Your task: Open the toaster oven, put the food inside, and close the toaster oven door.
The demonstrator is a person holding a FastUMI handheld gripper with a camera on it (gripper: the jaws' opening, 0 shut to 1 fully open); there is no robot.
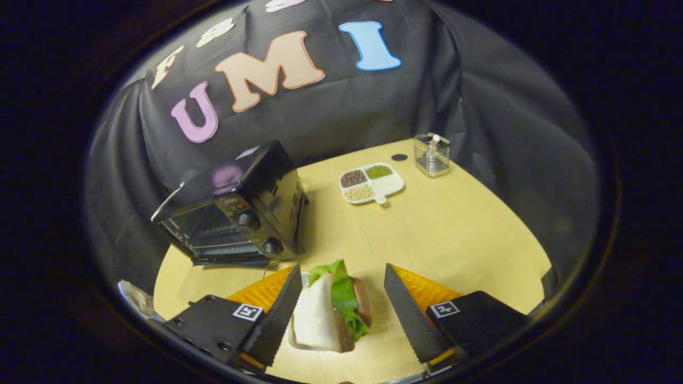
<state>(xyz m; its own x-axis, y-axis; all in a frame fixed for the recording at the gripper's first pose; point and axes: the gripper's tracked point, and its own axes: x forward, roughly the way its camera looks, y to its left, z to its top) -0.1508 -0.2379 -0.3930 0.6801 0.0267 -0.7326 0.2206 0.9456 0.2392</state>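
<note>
sandwich point(333, 312), with lettuce showing, sits on a small white plate point(293, 341) on the wooden table point(453, 234), between the 2 fingers of the gripper point(341, 314); the left finger is close against it, the right stands apart, so the fingers are spread wide and grip nothing. toaster oven point(235, 210) stands far left with its door down, and a 4-part dish of grains point(371, 183) and a clear container point(432, 154) lie far right.

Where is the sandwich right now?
In the gripper view, the sandwich sits on a small white plate on the wooden table, between the open gripper jaws, with the toaster oven beyond, toward the left.
</note>
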